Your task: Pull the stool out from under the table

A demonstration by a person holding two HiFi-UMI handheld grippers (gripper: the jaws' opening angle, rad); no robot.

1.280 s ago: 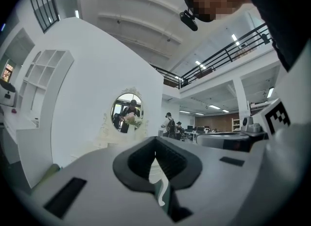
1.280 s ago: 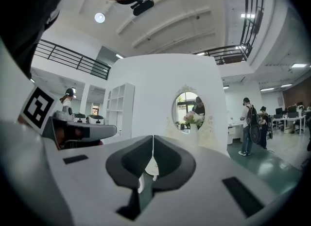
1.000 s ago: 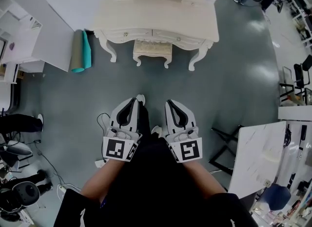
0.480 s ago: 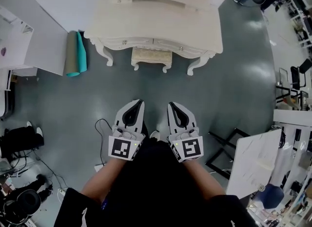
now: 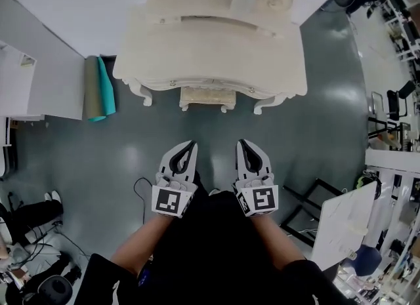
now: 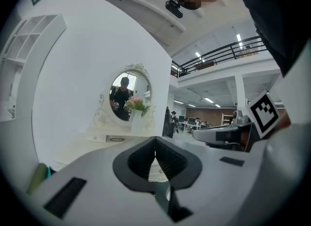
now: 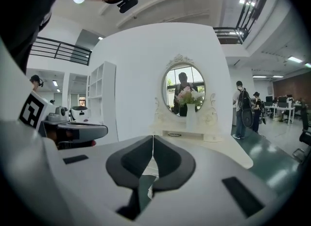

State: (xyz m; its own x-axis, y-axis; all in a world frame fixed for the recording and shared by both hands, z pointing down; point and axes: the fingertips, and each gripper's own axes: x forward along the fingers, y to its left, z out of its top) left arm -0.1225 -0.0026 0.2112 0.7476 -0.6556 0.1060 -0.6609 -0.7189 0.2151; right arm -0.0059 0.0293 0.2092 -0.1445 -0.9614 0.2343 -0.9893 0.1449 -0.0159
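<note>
A cream stool (image 5: 207, 98) stands tucked under the front edge of a cream dressing table (image 5: 210, 48), only its front strip and two legs showing in the head view. My left gripper (image 5: 190, 145) and right gripper (image 5: 242, 143) hover side by side over the grey floor, well short of the stool, both shut and empty. In the left gripper view the shut left gripper (image 6: 155, 140) points at the table with its oval mirror (image 6: 127, 93). The right gripper (image 7: 153, 139), seen in its own view, faces the same mirror (image 7: 183, 90) and a vase of flowers (image 7: 190, 104).
Rolled teal and grey mats (image 5: 98, 88) lean by the table's left leg. A white slab on a black folding stand (image 5: 341, 222) sits at the right. A cable (image 5: 139, 185) trails on the floor at my left. White shelving (image 7: 103, 98) stands left of the wall.
The table and stool have come nearer and lower in the head view as I stepped forward. Both grippers stay shut and side by side.
</note>
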